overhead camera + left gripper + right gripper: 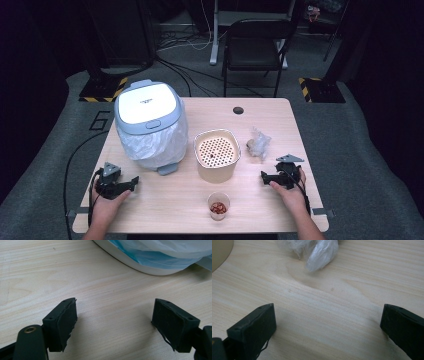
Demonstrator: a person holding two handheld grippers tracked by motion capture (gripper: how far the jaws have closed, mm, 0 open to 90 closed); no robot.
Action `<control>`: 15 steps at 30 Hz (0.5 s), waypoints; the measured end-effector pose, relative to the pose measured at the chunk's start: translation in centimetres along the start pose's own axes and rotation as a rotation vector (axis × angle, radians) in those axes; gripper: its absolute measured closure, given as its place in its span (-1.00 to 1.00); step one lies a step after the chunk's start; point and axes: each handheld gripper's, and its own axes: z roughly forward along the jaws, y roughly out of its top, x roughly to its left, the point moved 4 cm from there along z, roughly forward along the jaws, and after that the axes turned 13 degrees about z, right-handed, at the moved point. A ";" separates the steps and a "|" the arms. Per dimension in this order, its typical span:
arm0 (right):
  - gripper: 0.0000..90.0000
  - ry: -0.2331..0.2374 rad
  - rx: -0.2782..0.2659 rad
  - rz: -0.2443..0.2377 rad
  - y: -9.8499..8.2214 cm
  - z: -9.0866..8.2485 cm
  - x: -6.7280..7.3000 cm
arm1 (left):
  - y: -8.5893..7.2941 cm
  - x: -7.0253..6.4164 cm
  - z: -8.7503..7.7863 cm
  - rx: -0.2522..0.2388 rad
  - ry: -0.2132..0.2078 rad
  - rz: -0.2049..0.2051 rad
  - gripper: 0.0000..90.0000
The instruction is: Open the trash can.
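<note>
High view: left gripper (134,181) on bench (165,200), jaws apart, empty; lidded bin (148,120) just beyond it. Strainer tub (216,154) centre, small cup (218,204) of red bits nearer front edge. Crumpled plastic wrap (258,143) lies just ahead of right gripper (264,176), likewise released, empty; right hand nearer wrap.

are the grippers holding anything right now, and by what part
Nothing is held. The left gripper and the right gripper both rest on the table with jaws open and only bare wood between them.
</note>
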 end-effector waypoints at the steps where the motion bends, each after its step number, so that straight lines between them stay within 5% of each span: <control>1: -1.00 0.000 0.000 0.000 0.0 0.0 0.0 | 0.0 -0.1 0.0 0.002 0.001 0.005 -0.55; 15: -1.00 0.003 0.001 -0.004 0.0 0.0 0.0 | 0.2 -0.7 0.0 -0.005 -0.015 0.013 -0.52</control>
